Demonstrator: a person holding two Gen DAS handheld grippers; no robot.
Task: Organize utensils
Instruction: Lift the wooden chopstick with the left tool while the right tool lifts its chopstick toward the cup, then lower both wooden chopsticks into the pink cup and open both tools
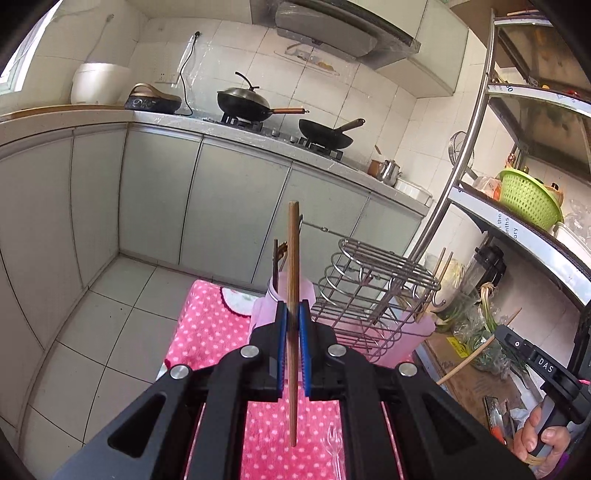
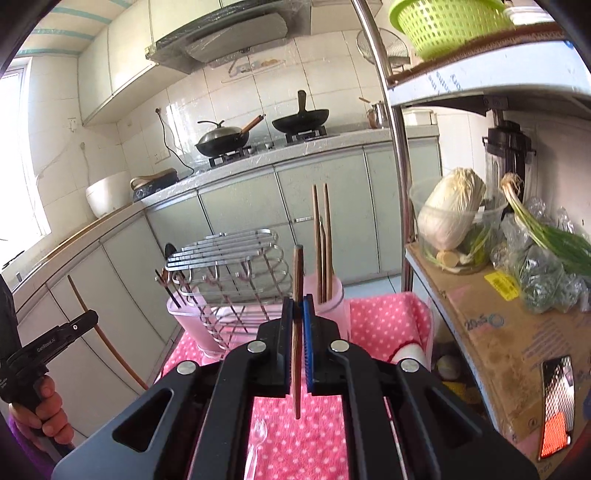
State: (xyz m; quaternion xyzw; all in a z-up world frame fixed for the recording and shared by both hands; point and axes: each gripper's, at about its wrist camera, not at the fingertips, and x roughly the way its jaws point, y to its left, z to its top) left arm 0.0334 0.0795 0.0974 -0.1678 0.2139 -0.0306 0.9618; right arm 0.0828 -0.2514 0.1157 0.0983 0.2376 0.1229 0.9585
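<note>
Each hand-held gripper, left (image 1: 292,314) and right (image 2: 298,310), is clenched on one upright wooden chopstick (image 1: 293,295) above the pink table (image 2: 295,443); aim each tip into the pink holder (image 2: 330,299), then release low

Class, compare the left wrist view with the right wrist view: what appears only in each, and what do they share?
Only the left wrist view: the left tool shut on a chopstick.

Only the right wrist view: a cabbage in a clear tub, and the right tool shut on a second chopstick.

Both: the wire rack, the pink polka-dot cloth, the green basket.
</note>
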